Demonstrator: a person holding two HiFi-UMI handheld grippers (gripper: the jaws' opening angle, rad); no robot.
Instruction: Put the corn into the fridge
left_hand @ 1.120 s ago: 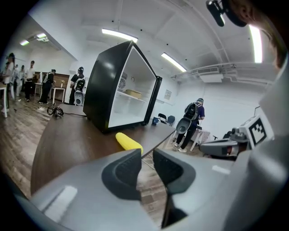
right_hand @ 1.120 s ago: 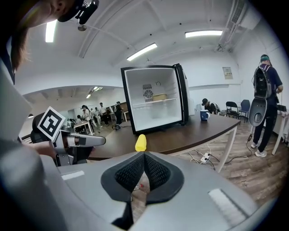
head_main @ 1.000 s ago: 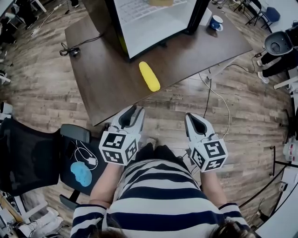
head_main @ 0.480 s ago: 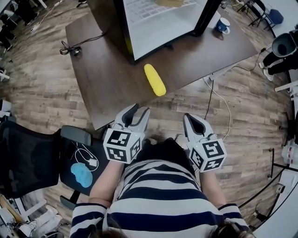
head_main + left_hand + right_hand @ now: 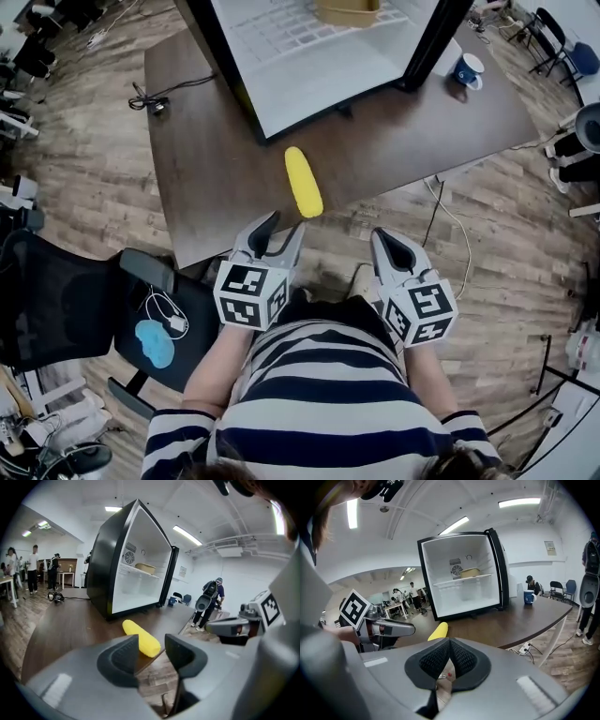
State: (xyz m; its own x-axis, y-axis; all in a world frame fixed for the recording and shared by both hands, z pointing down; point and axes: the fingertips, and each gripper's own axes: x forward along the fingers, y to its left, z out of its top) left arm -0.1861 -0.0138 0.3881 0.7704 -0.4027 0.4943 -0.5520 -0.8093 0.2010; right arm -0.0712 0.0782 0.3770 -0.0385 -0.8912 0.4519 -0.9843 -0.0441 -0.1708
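Overhead, fridge (image 5: 309, 66) is cropped; corn (image 5: 303, 181) lies free; left gripper (image 5: 281, 227) apart, right gripper (image 5: 386, 240) together.

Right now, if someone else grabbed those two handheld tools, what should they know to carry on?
Left tool: open, empty, pointed at the corn.
Right tool: shut, empty.
Corn: lying on the table, in front of the fridge, untouched.
Fridge: standing open.
Done: nothing yet.
Left: grasp the corn and put it inside the fridge.
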